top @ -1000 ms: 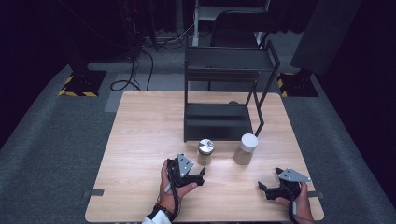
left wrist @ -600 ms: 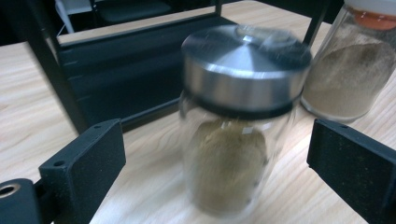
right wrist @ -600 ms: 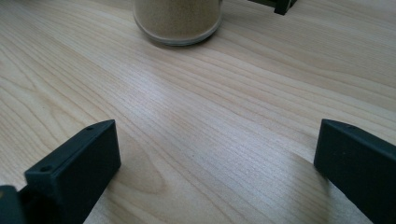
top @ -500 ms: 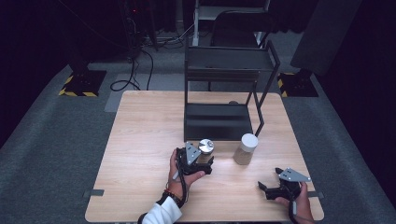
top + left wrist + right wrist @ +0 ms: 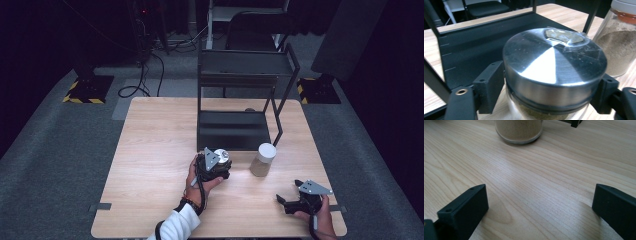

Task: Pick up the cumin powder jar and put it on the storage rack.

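My left gripper [image 5: 544,100] fingers pinch the steel-lidded jar [image 5: 554,72]; my right gripper [image 5: 536,215] fingers rest spread on the surface [image 5: 529,175].

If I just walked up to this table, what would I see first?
Probably the shiny metal-lidded jar, right in front of the black rack, with the left gripper around it, a jaw on each side of the lid. Beside it stands a white-lidded jar of sandy powder. The right gripper rests near the table's front right corner, jaws wide apart and holding nothing.
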A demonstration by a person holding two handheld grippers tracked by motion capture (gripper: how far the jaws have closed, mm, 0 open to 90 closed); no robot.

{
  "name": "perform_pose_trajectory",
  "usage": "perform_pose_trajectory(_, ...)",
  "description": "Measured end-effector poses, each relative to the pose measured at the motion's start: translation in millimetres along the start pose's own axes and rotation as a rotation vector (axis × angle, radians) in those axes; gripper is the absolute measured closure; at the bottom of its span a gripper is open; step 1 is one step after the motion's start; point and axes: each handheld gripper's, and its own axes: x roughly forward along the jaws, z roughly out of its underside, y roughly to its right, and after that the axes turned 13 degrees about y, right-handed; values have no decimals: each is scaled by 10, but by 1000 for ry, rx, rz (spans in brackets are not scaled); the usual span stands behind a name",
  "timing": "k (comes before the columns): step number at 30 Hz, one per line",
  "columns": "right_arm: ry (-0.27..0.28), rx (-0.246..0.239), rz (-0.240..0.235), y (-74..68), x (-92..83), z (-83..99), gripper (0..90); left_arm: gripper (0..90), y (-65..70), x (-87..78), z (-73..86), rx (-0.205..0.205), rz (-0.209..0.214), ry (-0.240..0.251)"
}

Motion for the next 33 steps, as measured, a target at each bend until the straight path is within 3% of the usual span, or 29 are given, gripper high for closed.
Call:
perform_pose_trajectory(11,3,-8,7,-20,-6,5,0,315,17,6,-12,-2,-27,-1)
perform_pose_trajectory(16,4,-9,8,-23,-6,6,0,315,-5,13,-119,-7,-41,-10)
perform_pose_trajectory(20,3,-7,8,-20,-6,5,0,315,-33,13,-303,-20,-46,-13)
perform_pose_trajectory(24,6,-12,9,-27,-7,9,0,315,-22,48,-603,11,-53,-18)
perform_pose_trajectory(25,5,-11,9,-26,-7,8,0,315,-22,48,-603,11,-53,-18)
perform_pose_trajectory(33,6,-12,11,-31,-8,9,0,316,-31,134,-1205,-3,-76,19)
